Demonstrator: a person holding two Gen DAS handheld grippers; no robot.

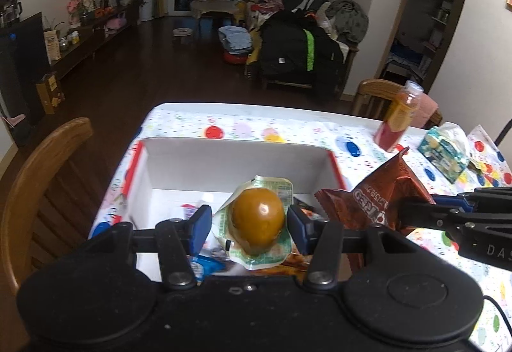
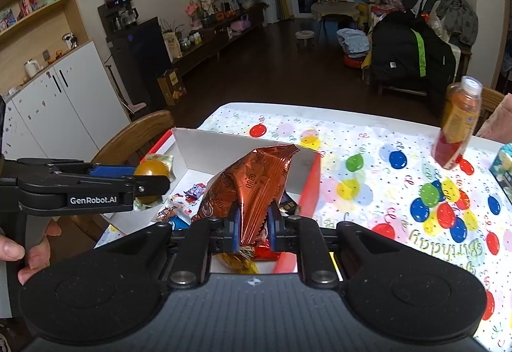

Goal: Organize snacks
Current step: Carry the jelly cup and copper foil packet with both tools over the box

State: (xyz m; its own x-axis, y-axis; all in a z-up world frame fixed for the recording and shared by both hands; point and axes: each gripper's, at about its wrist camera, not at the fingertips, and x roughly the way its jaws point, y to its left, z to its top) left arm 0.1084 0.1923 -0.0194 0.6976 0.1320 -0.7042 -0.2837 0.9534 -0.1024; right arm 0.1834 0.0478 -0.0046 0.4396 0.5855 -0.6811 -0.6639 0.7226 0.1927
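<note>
Now L gripper (image 1: 249, 225) jaws grip jelly cup (image 1: 257, 217); R gripper (image 2: 252, 224) jaws clamp Oreo bag (image 2: 252, 185) over box (image 1: 224, 160).

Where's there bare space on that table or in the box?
The box is bare along its far white wall; its near end is crowded with wrappers. On the tablecloth, free room lies between the box's red side and the juice bottle, and beyond the box toward the far edge.
</note>
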